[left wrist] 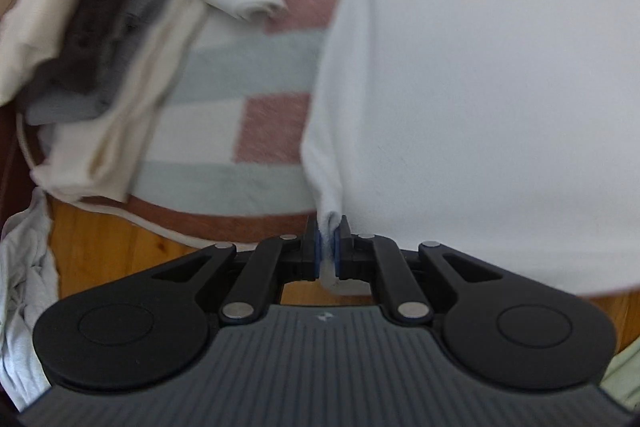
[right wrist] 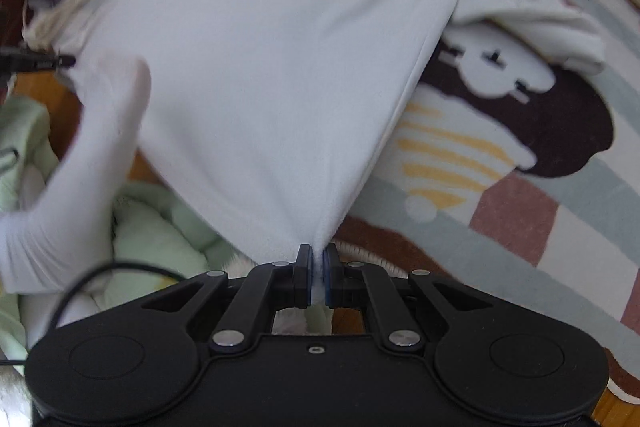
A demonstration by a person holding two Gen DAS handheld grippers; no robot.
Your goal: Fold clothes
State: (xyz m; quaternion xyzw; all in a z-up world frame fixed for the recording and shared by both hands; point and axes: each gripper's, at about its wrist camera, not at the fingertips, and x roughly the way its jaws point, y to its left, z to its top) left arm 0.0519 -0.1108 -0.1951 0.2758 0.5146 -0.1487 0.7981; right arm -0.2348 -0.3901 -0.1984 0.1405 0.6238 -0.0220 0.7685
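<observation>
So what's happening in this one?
A person is folding laundry with two hand-held grippers. The left hand-held gripper and the right hand-held gripper are each shut on the hem of a white shirt, stretching it out over a patterned rug. Already folded clothes sit nearby.

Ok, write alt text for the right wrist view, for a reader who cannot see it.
The right gripper is shut on a corner of a white garment, which stretches away over a patterned rug. At the far left edge the left gripper pinches another corner, with a white-gloved hand below it and pale green fabric beneath.
</observation>
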